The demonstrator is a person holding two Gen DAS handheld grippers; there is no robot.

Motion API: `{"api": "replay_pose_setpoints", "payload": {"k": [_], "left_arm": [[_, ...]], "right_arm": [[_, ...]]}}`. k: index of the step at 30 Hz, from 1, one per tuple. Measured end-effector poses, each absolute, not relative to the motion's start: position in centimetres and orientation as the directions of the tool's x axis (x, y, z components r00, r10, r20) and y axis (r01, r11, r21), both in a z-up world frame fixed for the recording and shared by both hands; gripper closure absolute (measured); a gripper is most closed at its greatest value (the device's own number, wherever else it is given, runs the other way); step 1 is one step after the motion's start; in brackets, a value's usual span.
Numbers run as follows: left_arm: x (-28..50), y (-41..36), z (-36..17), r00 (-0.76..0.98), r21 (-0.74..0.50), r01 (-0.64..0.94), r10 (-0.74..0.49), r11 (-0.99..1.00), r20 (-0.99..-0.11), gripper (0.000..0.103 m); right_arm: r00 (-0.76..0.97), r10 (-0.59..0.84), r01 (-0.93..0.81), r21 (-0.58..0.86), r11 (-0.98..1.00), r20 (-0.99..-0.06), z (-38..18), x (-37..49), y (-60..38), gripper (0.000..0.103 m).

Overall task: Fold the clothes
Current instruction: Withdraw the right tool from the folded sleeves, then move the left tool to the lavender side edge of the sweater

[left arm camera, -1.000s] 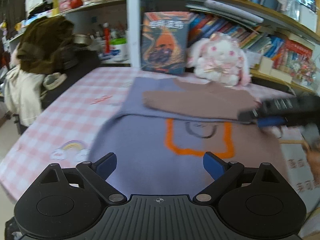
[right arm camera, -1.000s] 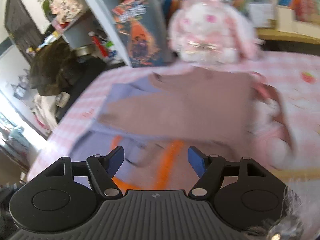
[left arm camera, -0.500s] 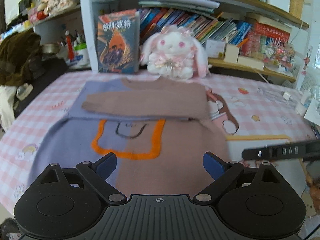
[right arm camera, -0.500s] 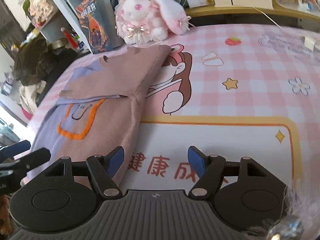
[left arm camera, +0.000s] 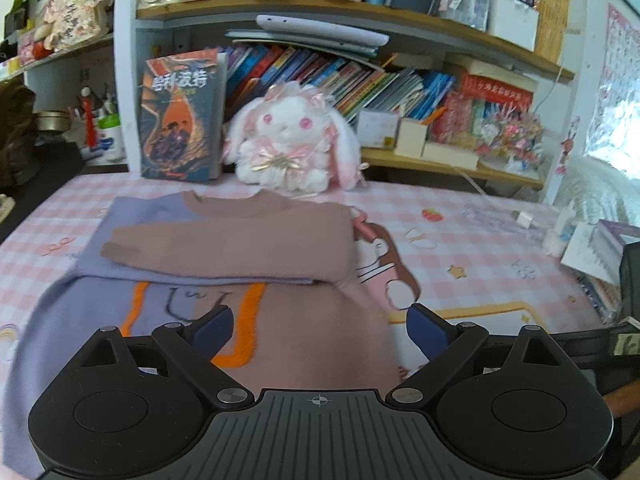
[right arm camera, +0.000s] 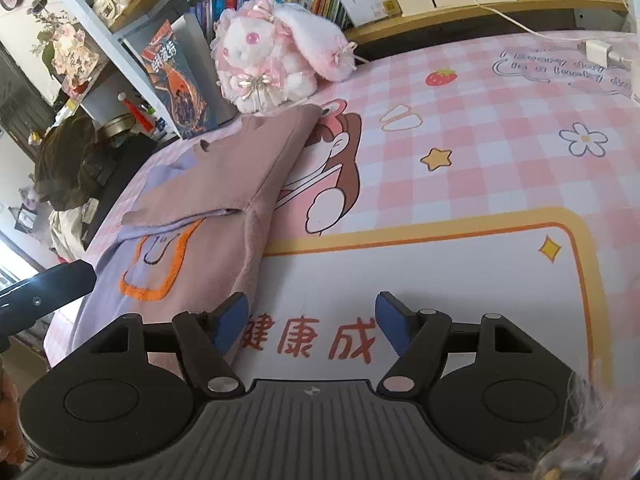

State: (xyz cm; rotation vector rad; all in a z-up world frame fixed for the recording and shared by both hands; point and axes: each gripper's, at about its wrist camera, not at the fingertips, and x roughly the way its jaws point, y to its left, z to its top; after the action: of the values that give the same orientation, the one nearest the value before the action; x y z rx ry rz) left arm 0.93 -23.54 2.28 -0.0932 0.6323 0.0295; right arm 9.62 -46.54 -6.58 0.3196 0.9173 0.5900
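Note:
A lilac and dusty-pink sweater [left arm camera: 240,240] with an orange square outline lies flat on the pink checked table cover [left arm camera: 460,216], both sleeves folded across its chest. It also shows in the right wrist view [right arm camera: 208,200]. My left gripper [left arm camera: 320,326] is open and empty, above the sweater's lower hem. My right gripper [right arm camera: 312,320] is open and empty, over the white printed panel [right arm camera: 440,280] just right of the sweater's hem edge.
A pink plush rabbit [left arm camera: 288,140] and an upright book [left arm camera: 180,116] stand at the back before bookshelves [left arm camera: 360,80]. A charger and cable [right arm camera: 600,52] lie at the far right. Dark clothes [right arm camera: 68,160] are heaped off the table's left.
Both grippers have pulled back from the sweater toward the near edge and swung right. The right gripper moved off the sweater to the printed panel. The sweater stays put.

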Motion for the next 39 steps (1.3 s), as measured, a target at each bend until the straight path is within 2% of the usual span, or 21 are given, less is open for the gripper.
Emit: {"api": "replay_pose_setpoints", "payload": {"k": [5, 13, 21, 27, 33, 39], "left_arm": [[0.8, -22.8, 1.8, 0.826, -0.097, -0.04, -0.021, 0.994, -0.563, 0.008], [1.4, -19.4, 1.9, 0.818, -0.144, -0.06, -0.034, 0.988, -0.574, 0.008], [-3.0, -12.9, 2.1, 0.826, -0.144, -0.003, -0.079, 0.99, -0.558, 0.008], [-8.0, -4.4, 3.4, 0.846, -0.207, -0.019, -0.094, 0.978, -0.525, 0.008], [-11.0, 0.7, 1.9, 0.8, -0.22, 0.004, -0.135, 0.976, -0.585, 0.008], [-12.3, 3.5, 1.7, 0.792, -0.226, 0.0, -0.138, 0.974, -0.594, 0.008]], "right_arm": [[0.488, 0.594, -0.343, 0.486, 0.804, -0.639, -6.7, 10.1, -46.1, 0.034], [0.508, 0.544, -0.312, 0.446, 0.839, -0.668, -6.0, 9.8, -44.8, 0.034], [0.577, 0.463, -0.224, 0.415, 0.882, -0.673, -4.9, 6.0, -40.4, 0.035], [0.69, 0.288, -0.061, 0.343, 0.937, -0.664, -1.9, -0.1, -35.9, 0.035], [0.743, 0.097, 0.121, 0.275, 0.954, -0.662, -0.4, -5.9, -33.4, 0.035], [0.722, 0.024, 0.229, 0.271, 0.935, -0.692, -1.2, -8.7, -32.7, 0.036]]}}
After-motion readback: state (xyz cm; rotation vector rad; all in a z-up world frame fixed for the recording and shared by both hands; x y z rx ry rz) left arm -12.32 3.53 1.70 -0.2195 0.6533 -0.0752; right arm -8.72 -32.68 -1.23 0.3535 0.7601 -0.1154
